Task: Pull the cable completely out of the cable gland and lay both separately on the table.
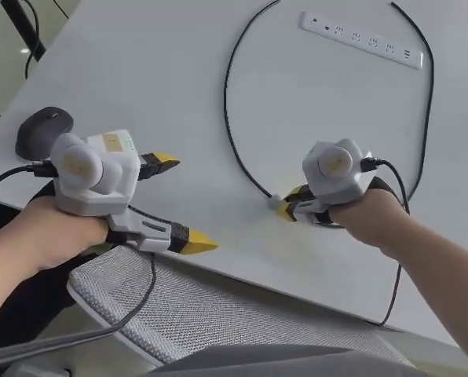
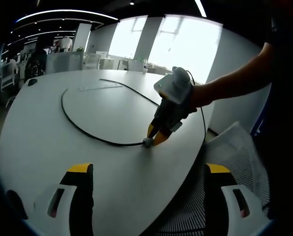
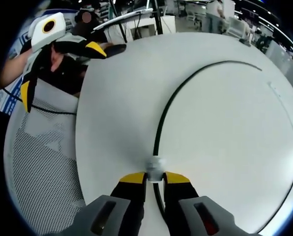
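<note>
A small white cable gland (image 1: 274, 201) lies on the white table (image 1: 155, 78), threaded on a long black cable (image 1: 228, 118) that loops far across the top. My right gripper (image 1: 290, 207) is shut on the gland (image 3: 154, 167), which pokes out past the yellow fingertips (image 3: 134, 178); the cable (image 3: 167, 105) runs back between the jaws. My left gripper (image 1: 183, 202) hovers open and empty over the near table edge, well to the left. The left gripper view looks between its own open jaws (image 2: 149, 168) at the right gripper (image 2: 156, 137), the gland (image 2: 147, 142) and the cable (image 2: 75, 123).
A white power strip (image 1: 362, 39) lies at the far right of the table. A dark rounded object (image 1: 42, 129) sits by the left edge. A grey mesh chair (image 1: 179, 306) is tucked under the near edge. The cable's other run (image 1: 430, 94) curves down behind the right hand.
</note>
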Tool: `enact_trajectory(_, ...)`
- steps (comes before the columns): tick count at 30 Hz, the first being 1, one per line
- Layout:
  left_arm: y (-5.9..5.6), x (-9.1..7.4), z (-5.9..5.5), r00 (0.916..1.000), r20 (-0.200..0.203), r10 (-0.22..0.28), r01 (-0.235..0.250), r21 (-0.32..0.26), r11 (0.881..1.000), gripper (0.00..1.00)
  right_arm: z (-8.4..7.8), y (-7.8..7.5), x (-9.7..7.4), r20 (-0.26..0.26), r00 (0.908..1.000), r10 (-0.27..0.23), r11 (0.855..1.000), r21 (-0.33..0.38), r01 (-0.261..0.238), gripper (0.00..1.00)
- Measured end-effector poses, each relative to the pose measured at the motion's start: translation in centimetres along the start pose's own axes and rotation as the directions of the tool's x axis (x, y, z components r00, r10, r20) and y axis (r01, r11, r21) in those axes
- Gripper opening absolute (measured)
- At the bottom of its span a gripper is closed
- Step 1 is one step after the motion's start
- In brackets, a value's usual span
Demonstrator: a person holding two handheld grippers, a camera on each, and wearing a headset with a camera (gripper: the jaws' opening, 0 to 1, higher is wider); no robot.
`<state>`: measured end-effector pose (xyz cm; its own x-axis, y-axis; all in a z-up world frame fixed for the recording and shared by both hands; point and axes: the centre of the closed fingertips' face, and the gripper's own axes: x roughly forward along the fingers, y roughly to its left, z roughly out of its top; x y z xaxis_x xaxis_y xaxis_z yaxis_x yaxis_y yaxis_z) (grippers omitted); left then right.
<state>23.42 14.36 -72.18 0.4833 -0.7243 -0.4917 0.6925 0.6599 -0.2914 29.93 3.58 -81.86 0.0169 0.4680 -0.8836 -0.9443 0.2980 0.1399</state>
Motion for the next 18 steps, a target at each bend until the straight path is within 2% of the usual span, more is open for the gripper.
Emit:
enact_trajectory(10,-0.5,0.6,1.0,0.9997,0.0,-0.023,0.023,0.026,0.999,0.92,0.4,0.2,-1.4,0.011,0.9997,0.02,1.0,0.021,-0.02,0.07)
enact_trajectory(18,-1.7,1.7,2.4,0.9978,-0.008,-0.066,0.066,0.072,0.995,0.92,1.0,1.4,-3.4,0.032,0.9988,0.038,0.999,0.021,-0.039,0.07)
